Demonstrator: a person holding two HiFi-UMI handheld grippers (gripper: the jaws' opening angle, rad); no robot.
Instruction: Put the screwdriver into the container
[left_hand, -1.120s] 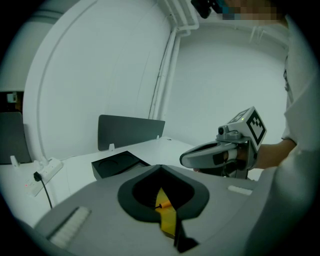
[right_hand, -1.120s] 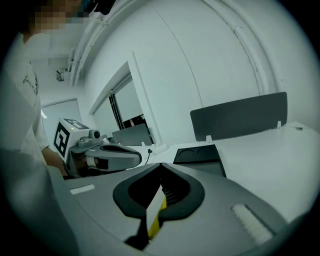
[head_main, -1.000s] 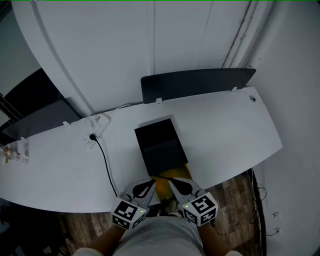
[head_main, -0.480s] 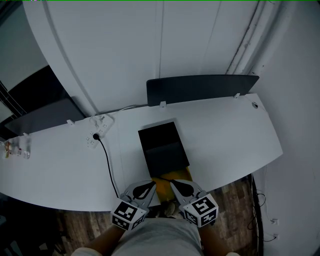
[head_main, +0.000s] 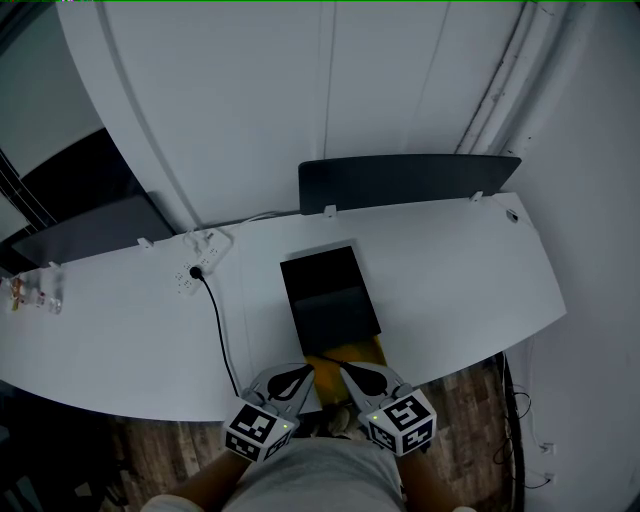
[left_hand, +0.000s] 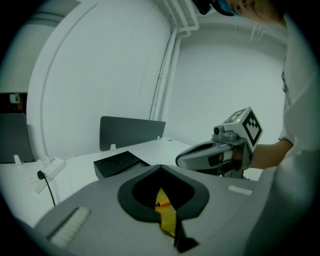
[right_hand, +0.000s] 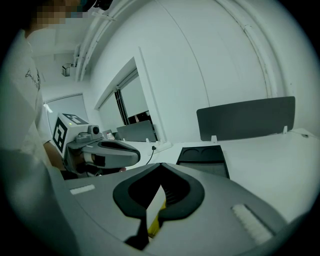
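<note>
Grey two-jaw grippers with marker cubes: two, left gripper (head_main: 289, 380) and right gripper (head_main: 361, 377), bottom centre.
Black rectangular container (head_main: 330, 295): one.
Yellow flat sheet (head_main: 346, 350): one.
Small orange-handled screwdriver (left_hand: 162, 203): one.
White curved table (head_main: 470, 270): one.
White power strip (head_main: 199, 256): one.
Black cable (head_main: 218, 322): one.
Dark grey upright panels: two, centre panel (head_main: 410, 180) and left panel (head_main: 90, 226).

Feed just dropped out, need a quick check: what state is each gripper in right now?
Left gripper: jaws closed, holding nothing.
Right gripper: jaws closed, holding nothing.
</note>
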